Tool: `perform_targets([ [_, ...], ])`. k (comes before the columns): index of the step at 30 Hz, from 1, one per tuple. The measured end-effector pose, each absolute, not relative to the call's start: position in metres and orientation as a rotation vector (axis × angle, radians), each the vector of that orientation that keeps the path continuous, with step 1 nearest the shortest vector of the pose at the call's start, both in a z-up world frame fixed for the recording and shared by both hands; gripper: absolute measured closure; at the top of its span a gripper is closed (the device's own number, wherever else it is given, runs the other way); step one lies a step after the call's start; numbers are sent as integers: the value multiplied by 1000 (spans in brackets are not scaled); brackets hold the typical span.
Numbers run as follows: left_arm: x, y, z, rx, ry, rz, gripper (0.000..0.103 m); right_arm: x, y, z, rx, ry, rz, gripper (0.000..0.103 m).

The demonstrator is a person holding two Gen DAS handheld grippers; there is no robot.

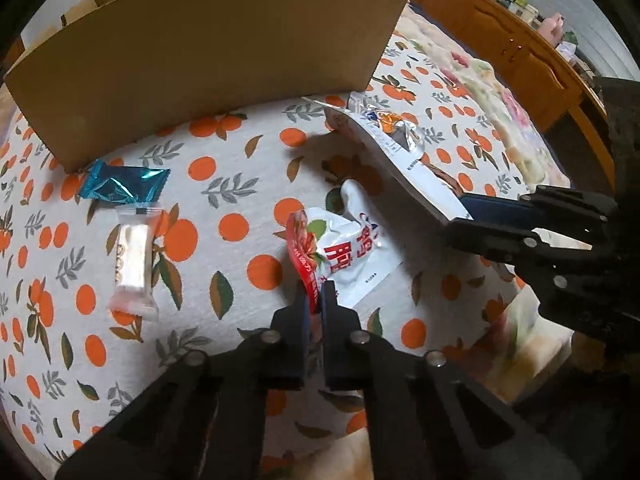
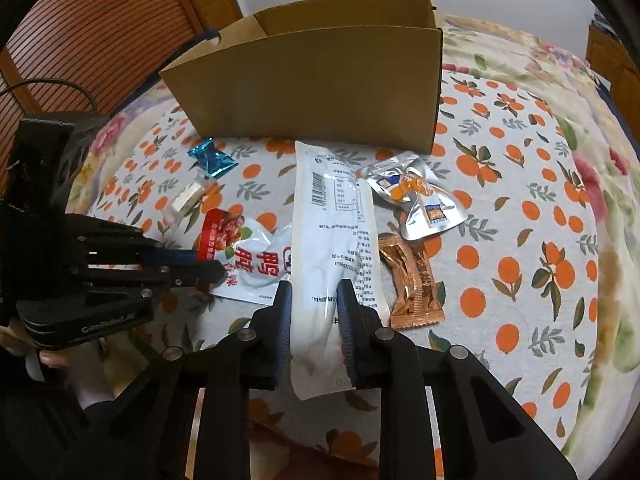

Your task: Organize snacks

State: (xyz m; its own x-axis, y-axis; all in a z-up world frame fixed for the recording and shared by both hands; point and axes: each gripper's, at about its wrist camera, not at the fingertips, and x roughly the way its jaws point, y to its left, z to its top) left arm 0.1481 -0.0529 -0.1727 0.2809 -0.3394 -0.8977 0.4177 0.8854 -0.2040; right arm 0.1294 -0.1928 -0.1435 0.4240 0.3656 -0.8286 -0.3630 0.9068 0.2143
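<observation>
My left gripper (image 1: 317, 292) is shut on the red edge of a red-and-white snack pouch (image 1: 348, 252), which lies on the orange-print cloth; the pouch also shows in the right wrist view (image 2: 248, 256). My right gripper (image 2: 314, 292) is shut on a long white snack packet (image 2: 332, 216) and holds it off the cloth, pointing toward the open cardboard box (image 2: 312, 84). In the left wrist view the packet (image 1: 400, 160) and the right gripper (image 1: 460, 216) are at the right, and the box (image 1: 200, 60) stands behind.
A blue candy wrapper (image 1: 124, 186) and a clear-wrapped white bar (image 1: 134, 264) lie left. A silver pouch (image 2: 416, 196) and a copper-coloured bar (image 2: 412, 280) lie right of the white packet. Wooden cabinets (image 1: 520, 48) stand beyond the bed.
</observation>
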Motion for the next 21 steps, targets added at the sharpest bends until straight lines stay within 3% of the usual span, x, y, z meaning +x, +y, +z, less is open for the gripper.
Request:
perform_targets([
  [21,143,-48,-128,45,1088,-501,103,124,-213,-119,105,981,454,83],
])
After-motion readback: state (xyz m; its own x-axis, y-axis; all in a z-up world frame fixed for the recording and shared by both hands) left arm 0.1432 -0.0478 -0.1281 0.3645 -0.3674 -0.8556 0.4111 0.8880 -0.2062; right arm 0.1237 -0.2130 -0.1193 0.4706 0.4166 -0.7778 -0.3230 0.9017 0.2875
